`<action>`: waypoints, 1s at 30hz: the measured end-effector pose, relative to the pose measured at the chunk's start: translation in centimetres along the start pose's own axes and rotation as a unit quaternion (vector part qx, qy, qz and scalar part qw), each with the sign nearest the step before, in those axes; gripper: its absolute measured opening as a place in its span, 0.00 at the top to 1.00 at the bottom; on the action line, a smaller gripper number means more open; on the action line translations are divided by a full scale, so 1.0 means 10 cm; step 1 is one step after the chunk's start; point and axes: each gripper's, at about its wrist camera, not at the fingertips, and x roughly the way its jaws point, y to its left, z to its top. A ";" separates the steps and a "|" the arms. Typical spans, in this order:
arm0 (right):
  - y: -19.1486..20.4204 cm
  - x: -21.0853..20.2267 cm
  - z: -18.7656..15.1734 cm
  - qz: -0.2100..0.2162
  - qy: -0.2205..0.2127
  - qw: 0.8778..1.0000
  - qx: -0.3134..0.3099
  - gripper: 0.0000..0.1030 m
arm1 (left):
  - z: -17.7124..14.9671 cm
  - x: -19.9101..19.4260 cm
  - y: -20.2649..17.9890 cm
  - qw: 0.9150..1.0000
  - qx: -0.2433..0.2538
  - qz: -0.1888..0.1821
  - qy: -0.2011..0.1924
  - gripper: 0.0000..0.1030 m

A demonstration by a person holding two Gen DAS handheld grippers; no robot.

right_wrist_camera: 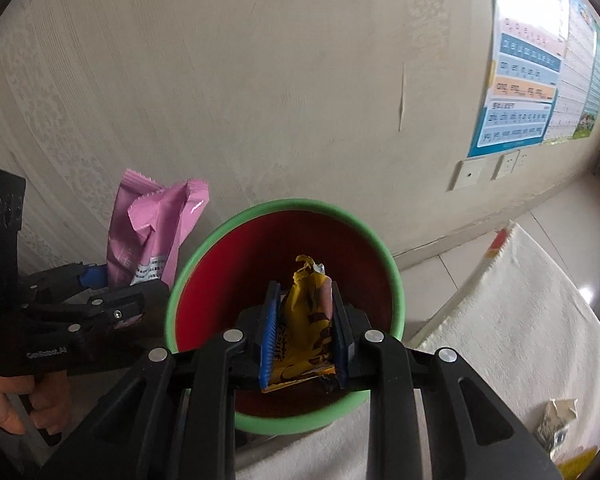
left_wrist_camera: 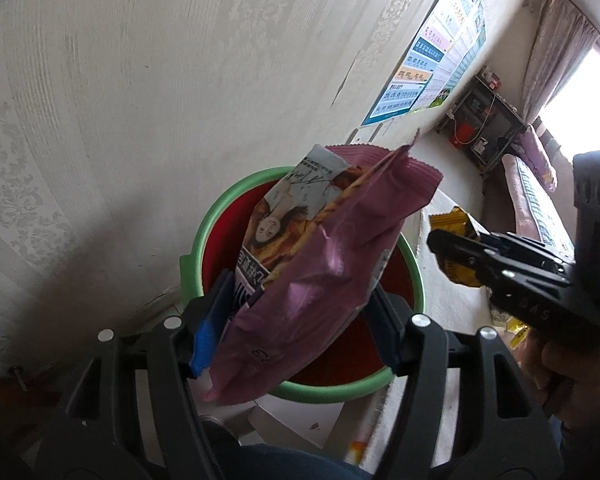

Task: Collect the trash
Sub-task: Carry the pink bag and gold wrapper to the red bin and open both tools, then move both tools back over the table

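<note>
A round bin (right_wrist_camera: 284, 216) stands on the floor by the wall (right_wrist_camera: 260, 80). It has a green rim and is red inside. I can see its red walls, but the claws and their bags cover the bottom, so I cannot tell if anything lies in there.

The left claw (left_wrist_camera: 296, 320) is closed part way on a big pink snack bag (left_wrist_camera: 320, 264). Its blue pads (left_wrist_camera: 204, 340) press the lower part of the bag from both sides. The bag sticks up and leans over the bin (left_wrist_camera: 236, 200), with its torn top high in the air. From the other side, the pink bag (right_wrist_camera: 152, 236) is just beside the bin's rim, near the wall.

The right claw (right_wrist_camera: 306, 340) is closed tight on a yellow wrapper (right_wrist_camera: 304, 320). The wrapper is crumpled and squeezed between the two blue pads (right_wrist_camera: 270, 336). It hangs right above the open bin. In the left view the same yellow wrapper (left_wrist_camera: 452, 220) pokes out of the right claw (left_wrist_camera: 456, 248), close to the pink bag.

A white rug (right_wrist_camera: 520, 320) lies on the floor next to the bin, and a bit of crumpled paper (right_wrist_camera: 556, 424) sits on it. A bright poster (right_wrist_camera: 532, 80) hangs on the wall
</note>
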 end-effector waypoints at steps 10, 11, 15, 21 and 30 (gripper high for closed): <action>-0.07 0.18 0.02 0.005 0.016 1.000 0.008 0.50 | -0.05 0.08 0.08 1.000 0.002 -0.005 0.004 0.24; -0.07 0.18 0.02 0.005 0.014 1.000 0.011 0.40 | -0.05 0.08 0.09 1.000 0.000 -0.004 0.004 0.19; -0.09 0.17 0.05 0.001 0.007 1.000 0.018 0.27 | -0.09 0.08 0.14 1.000 -0.005 -0.004 0.005 0.16; -0.12 0.03 0.07 -0.007 -0.007 1.000 0.025 0.15 | -0.11 -0.01 0.14 1.000 -0.006 0.001 -0.004 0.05; -0.29 -0.34 -0.14 -0.038 -0.021 0.998 0.053 0.08 | -0.11 -0.08 -0.12 1.000 0.010 0.011 -0.006 0.05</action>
